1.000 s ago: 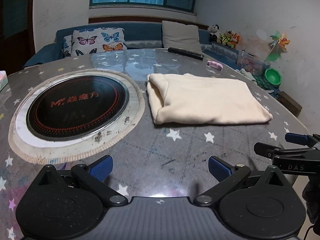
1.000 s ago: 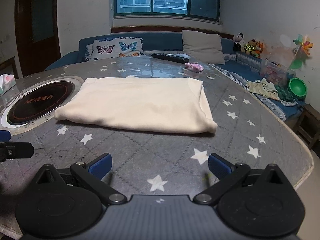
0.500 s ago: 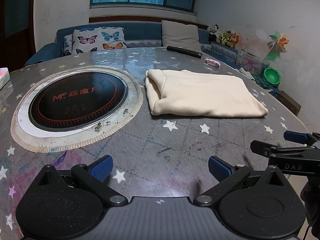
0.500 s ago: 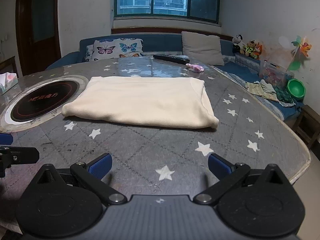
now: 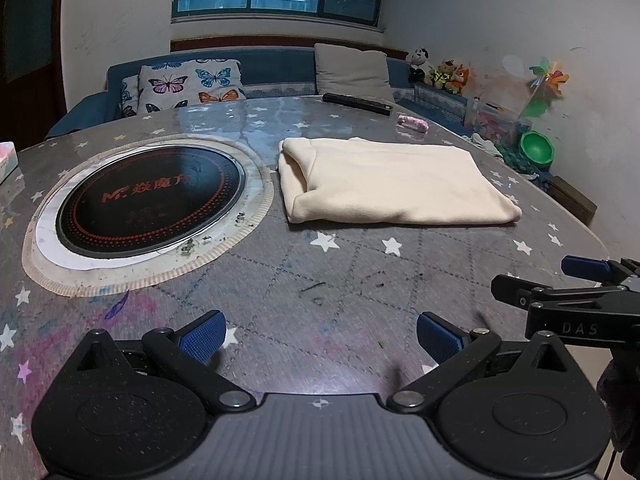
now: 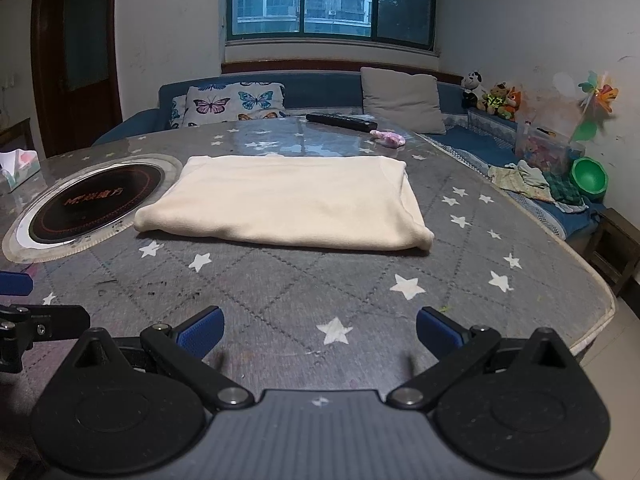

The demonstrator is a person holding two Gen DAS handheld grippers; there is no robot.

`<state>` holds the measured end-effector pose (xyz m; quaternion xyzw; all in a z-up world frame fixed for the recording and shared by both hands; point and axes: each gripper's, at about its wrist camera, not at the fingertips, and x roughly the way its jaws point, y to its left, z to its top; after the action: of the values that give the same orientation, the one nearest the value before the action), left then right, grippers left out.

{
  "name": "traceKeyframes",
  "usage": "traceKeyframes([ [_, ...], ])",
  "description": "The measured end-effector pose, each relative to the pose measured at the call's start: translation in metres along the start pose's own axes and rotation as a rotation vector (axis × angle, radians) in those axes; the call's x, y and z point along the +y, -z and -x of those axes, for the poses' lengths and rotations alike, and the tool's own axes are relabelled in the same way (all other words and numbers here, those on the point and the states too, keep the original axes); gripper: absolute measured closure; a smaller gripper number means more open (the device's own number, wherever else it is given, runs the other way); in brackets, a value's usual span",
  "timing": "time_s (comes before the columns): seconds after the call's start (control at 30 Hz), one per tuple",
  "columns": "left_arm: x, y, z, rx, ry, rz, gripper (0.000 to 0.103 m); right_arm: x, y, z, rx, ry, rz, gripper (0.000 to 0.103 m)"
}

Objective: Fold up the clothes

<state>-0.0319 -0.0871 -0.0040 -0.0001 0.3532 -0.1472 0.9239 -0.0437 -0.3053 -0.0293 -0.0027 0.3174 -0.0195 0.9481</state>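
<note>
A cream garment [image 5: 392,182] lies folded into a flat rectangle on the star-patterned table [image 5: 320,280]; the right wrist view shows the same cream garment [image 6: 288,204] straight ahead. My left gripper [image 5: 318,334] is open over bare table near the front edge, well short of the cloth, holding nothing. My right gripper [image 6: 320,330] is open too, empty, above the table's near edge. The right gripper's fingers [image 5: 584,268] show at the right edge of the left wrist view.
A round black induction cooktop [image 5: 148,200] is set into the table left of the garment. A remote control [image 6: 342,122] and a small pink object [image 6: 388,138] lie at the far side. A tissue box [image 6: 18,164] sits far left. Sofa, cushions and toys stand behind.
Both grippers have pulled back toward the table's near edge, so the folded garment sits farther away. Both stayed open and the garment has not moved.
</note>
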Motion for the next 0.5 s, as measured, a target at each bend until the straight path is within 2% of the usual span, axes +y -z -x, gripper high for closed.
traceKeyframes([
  [0.5, -0.0035, 0.0013, 0.0019, -0.001, 0.007, -0.002, 0.0, 0.0004, 0.001, 0.0041, -0.008, -0.003, 0.0, 0.0],
])
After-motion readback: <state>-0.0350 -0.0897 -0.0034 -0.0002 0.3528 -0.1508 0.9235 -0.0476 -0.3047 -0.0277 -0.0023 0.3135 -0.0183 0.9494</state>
